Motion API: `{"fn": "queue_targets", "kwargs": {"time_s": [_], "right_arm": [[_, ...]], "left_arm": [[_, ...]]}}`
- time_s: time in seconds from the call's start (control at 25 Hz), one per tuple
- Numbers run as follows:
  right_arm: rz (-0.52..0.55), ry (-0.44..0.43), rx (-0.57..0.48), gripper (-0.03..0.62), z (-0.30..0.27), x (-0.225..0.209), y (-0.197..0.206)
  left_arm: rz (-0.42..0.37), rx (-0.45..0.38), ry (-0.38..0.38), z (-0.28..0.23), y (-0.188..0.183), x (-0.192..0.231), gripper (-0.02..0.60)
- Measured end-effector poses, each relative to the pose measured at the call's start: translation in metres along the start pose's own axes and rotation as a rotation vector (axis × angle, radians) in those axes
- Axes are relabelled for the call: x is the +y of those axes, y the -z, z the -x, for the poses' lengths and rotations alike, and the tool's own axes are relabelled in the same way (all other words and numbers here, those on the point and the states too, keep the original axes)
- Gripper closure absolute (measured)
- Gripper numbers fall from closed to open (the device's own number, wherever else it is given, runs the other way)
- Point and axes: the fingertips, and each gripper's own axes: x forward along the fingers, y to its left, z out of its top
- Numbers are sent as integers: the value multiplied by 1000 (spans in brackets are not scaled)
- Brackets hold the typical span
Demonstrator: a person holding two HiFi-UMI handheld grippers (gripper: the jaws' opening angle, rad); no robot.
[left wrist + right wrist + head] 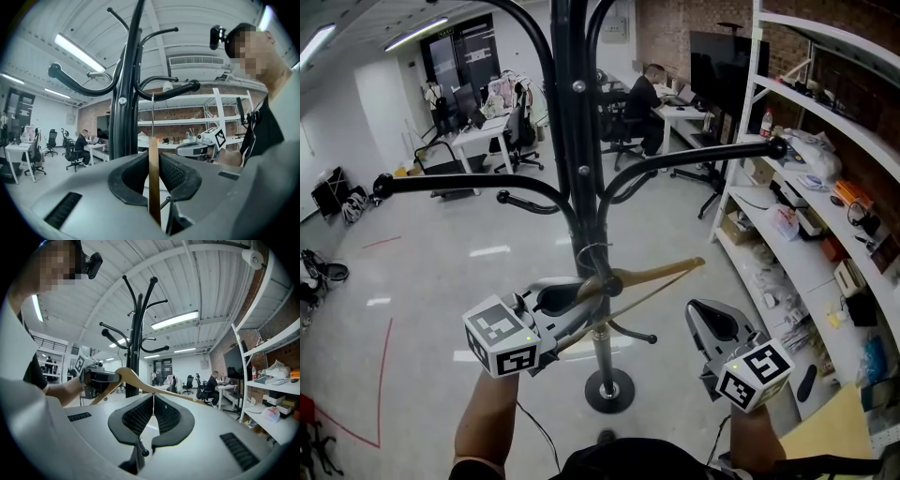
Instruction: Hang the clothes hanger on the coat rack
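Note:
A black coat rack (pixel 575 141) with curved, knob-ended arms rises from a round base (pixel 609 390) right in front of me. My left gripper (pixel 581 294) is shut on the shoulder of a wooden clothes hanger (pixel 649 278), held close against the pole. In the left gripper view the hanger (pixel 153 180) shows edge-on between the pads of that gripper (pixel 153 161). Its wire hook (pixel 152 115) reaches up just under a rack arm (pixel 173 91); whether they touch I cannot tell. My right gripper (pixel 705 315) hangs to the right of the pole, shut (pixel 153 397) with nothing in it.
White shelving (pixel 806 253) loaded with boxes and bags runs along the right. Desks and office chairs (pixel 511 127) stand at the back, with a person seated at one desk (pixel 642 98). Red tape lines (pixel 384 347) mark the shiny floor at the left.

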Motion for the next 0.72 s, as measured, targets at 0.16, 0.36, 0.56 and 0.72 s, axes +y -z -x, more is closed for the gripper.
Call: {"fn": "queue_targets", "kwargs": {"time_s": [0.16, 0.36, 0.56, 0.72], "right_arm": [[11, 4, 8, 586, 3, 1, -1], [19, 0, 4, 586, 5, -2, -3], [24, -4, 2, 586, 10, -2, -5], [23, -12, 7, 586, 12, 0, -5]], "left_arm": [[-39, -2, -37, 2, 0, 3, 528], [-65, 4, -49, 1, 0, 5, 528], [-86, 19, -61, 3, -1, 5, 518], [-103, 23, -62, 7, -3, 8, 515]]}}
